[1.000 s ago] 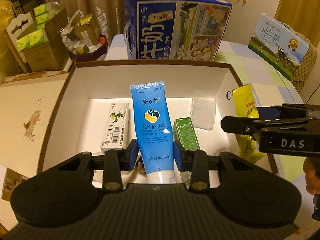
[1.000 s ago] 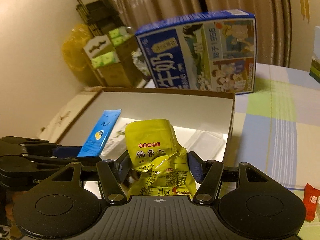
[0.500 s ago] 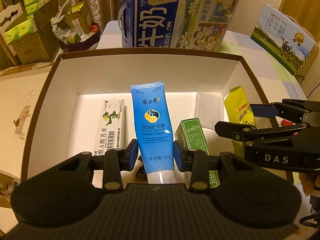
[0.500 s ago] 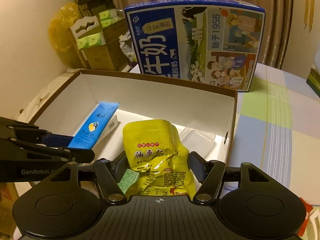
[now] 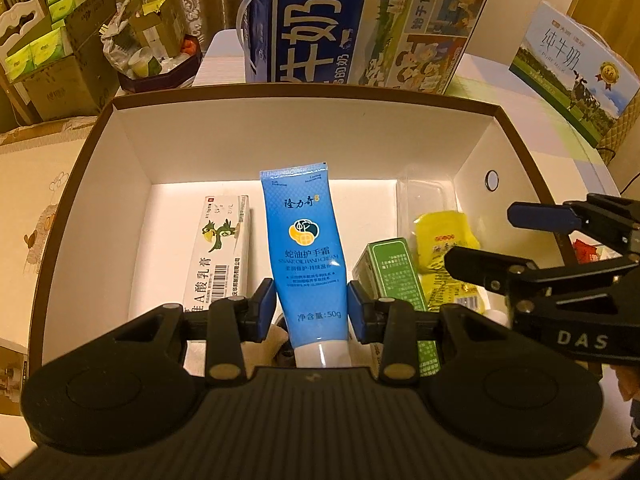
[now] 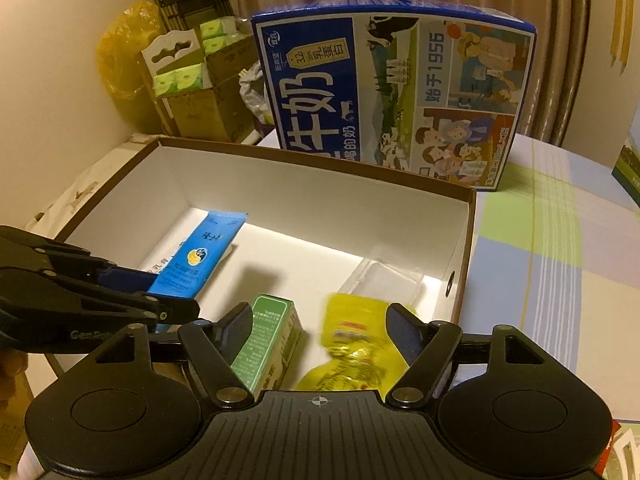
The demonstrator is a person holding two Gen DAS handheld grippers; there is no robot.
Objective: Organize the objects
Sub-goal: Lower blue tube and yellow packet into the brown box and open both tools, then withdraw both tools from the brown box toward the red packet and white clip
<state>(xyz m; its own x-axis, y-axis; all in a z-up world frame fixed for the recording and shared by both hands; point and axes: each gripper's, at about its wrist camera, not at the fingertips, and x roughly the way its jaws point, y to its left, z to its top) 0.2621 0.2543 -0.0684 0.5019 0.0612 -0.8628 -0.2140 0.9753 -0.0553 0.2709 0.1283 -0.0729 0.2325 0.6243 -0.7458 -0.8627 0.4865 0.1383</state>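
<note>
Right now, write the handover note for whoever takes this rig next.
Left gripper: shut on the blue hand cream tube, held over the open box, not yet set down.
Right gripper: open, above the box's right side; the yellow snack pouch lies blurred below it, next to the green carton.
Also in the box: the white ointment carton on the left, the clear plastic tray at the back right.
Left to do: place the tube. A red wrapped item sits outside on the table.
</note>
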